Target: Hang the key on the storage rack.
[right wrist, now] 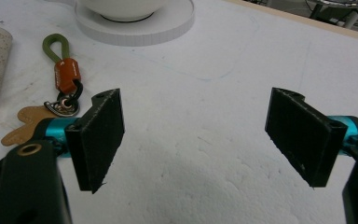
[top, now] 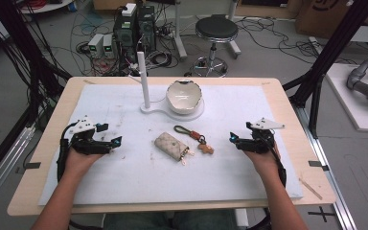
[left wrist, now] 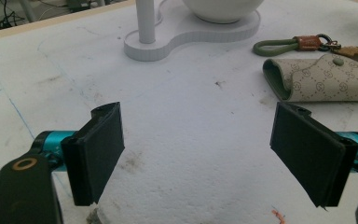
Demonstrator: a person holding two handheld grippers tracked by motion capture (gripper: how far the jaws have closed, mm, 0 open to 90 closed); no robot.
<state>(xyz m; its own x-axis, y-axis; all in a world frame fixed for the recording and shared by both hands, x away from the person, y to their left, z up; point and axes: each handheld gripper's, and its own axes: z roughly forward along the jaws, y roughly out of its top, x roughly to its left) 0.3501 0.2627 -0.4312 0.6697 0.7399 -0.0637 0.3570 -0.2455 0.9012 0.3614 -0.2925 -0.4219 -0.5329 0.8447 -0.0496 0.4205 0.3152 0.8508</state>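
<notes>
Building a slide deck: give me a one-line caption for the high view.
Two hand-held claws, left and right, open either side of a beige key pouch and green-looped keychain, below a white bowl.

High view: fixed overhead, facing forward and down across the table (top: 48, 143). Left and right gripper views: low, close above the white mat (left wrist: 191, 140), looking along own jaws. Shared between all three: key pouch (top: 171, 145), bowl stand (right wrist: 135, 28).

from my feed: black stool (top: 216, 28) on the floor, computer towers (top: 135, 26), tangled cables (top: 88, 21), cardboard boxes (top: 316, 14)
</notes>
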